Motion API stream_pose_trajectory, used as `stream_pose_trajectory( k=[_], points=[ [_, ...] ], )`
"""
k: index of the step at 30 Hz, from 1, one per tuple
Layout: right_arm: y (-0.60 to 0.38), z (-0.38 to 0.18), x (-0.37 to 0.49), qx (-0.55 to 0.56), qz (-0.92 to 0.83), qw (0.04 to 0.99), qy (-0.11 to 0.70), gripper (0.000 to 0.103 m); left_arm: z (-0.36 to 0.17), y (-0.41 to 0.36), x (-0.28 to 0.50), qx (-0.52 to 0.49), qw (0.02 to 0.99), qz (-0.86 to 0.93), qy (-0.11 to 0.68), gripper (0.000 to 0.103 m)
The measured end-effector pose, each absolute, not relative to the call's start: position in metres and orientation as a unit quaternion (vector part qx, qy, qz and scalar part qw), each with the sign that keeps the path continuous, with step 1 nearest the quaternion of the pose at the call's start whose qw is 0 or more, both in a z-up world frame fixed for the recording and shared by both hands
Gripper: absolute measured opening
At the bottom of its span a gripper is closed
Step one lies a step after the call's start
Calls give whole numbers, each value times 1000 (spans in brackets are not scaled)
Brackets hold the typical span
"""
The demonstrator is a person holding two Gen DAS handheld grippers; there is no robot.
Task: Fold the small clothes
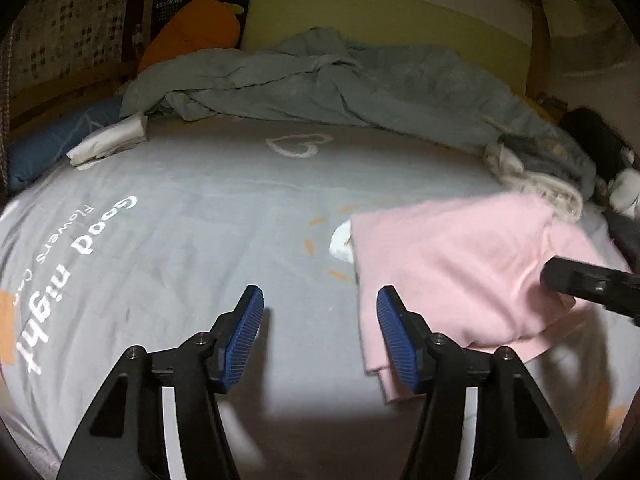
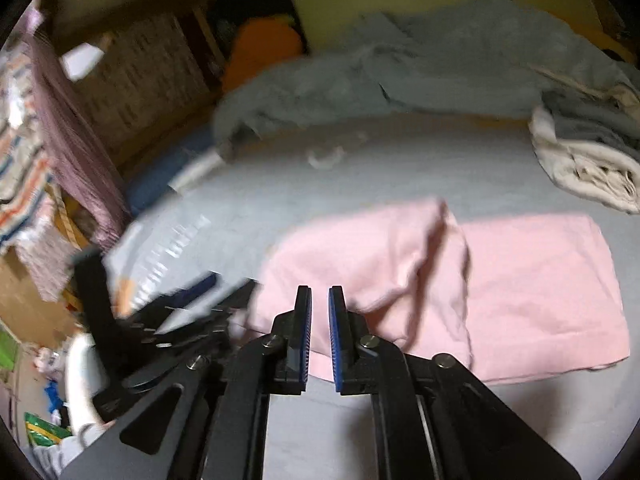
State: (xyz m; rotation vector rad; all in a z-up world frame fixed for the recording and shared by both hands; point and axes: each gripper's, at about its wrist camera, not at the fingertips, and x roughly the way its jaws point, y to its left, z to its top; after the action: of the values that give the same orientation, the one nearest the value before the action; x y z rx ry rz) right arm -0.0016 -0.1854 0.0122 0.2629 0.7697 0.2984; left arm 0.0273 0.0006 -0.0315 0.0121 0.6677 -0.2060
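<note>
One pink garment (image 2: pixel 460 288) lies part-folded near the bed's (image 1: pixel 200 240) right edge. Left gripper (image 1: pixel 320 336) hovers spread wide; right gripper (image 2: pixel 320 336) nearly closed, clamping nothing.

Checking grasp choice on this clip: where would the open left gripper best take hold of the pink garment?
Probably the near left corner of the pink garment, where its layered edges lie loose and stacked beside the left gripper. Come in low from the left, sliding one finger under the edge: the cloth lies flat on the bed sheet, so only an edge offers purchase. The right gripper is nearly shut over the opposite side.
</note>
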Motion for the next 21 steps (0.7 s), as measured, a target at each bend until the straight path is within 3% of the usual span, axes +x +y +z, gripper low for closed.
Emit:
stream_pose_trajectory(
  k=[3,6,11,12,14,15,16,21],
  points=[
    [-206,-11,7,142,92,897,408,8,-41,8,30,4,936,-83,341,60],
    [-230,-15,4,165,59,896,409,8,-45,15,37,-9,932,-78,354,56],
    [-272,15,-10,199,40,911,359,8,-4,18,18,-85,938,-167,291,54],
    [-280,22,-14,204,32,916,345,11,7,12,17,-85,938,-189,279,54],
    [-299,33,-21,219,11,921,321,32,20,-8,23,-74,933,-218,276,48],
    [-313,36,-24,232,-5,922,311,53,23,-19,30,-75,926,-234,287,36],
    [-326,38,-27,245,-21,921,303,58,22,-31,40,-83,914,-257,302,28],
    [-387,29,-42,351,-47,889,290,58,-9,-88,84,-86,879,-268,385,18]
  ],
)
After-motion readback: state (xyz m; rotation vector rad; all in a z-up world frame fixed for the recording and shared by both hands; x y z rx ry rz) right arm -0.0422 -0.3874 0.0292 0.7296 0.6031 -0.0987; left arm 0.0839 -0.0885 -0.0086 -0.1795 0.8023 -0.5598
